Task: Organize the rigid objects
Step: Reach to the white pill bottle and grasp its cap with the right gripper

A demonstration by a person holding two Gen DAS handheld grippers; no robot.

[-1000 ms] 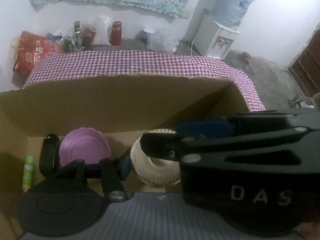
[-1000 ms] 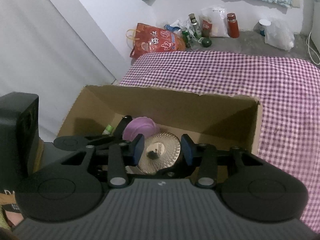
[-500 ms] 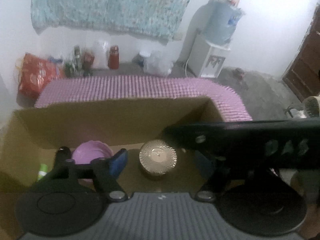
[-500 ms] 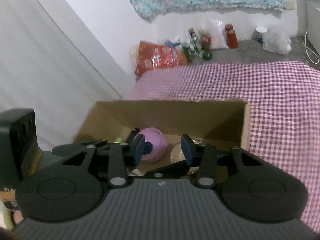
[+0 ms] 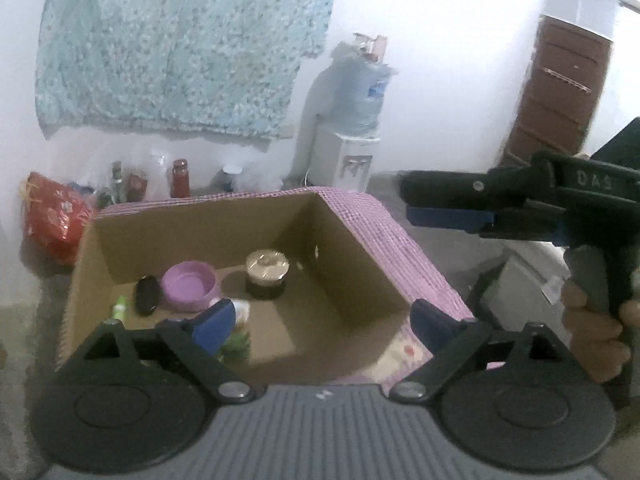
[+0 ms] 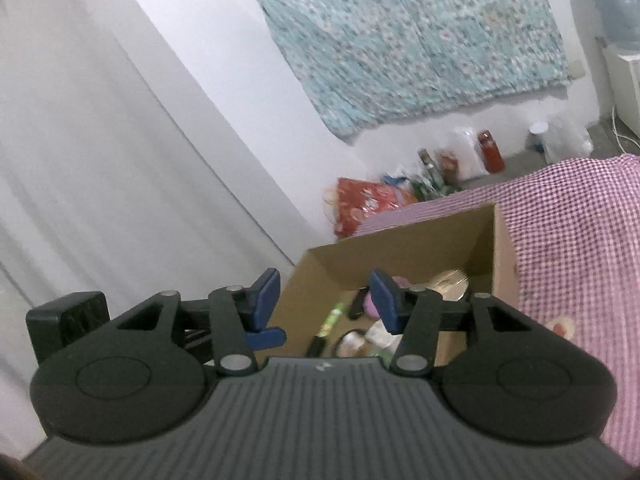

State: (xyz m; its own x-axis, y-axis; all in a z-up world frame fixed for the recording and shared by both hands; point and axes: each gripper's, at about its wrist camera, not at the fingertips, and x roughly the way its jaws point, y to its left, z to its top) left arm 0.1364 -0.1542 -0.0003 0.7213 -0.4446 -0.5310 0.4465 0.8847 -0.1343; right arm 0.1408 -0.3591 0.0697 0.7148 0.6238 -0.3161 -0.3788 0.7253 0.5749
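Fingers of the left gripper (image 5: 322, 322) are opening wide with nothing between them, and those of the right gripper (image 6: 324, 300) are opening too, partway and likewise empty. Both tools hang above and on the near side of the cardboard box (image 5: 360, 256), which sits on a purple checked cloth (image 6: 576, 216) over what may be a bed or a table; I cannot tell which.

Inside the box, toward its far wall, a gold-lidded jar (image 5: 267, 274) stands upright, with a purple bowl (image 5: 189, 285) just beside it on the left. A dark oval object (image 5: 146, 295) leans next to the bowl, and a small green tube (image 5: 119, 307) lies at the left wall. More small items sit near the front wall, too blurred to name.

The step in hand looks like a retreat after a placement, then a reach for the next rigid object. To do it well, I would clear the box rim fully before swinging sideways, since a finger catching the cardboard wall could tip the jar. Keep the two grippers apart; in the left view the right one, held by a hand (image 5: 592, 336), crosses close by.
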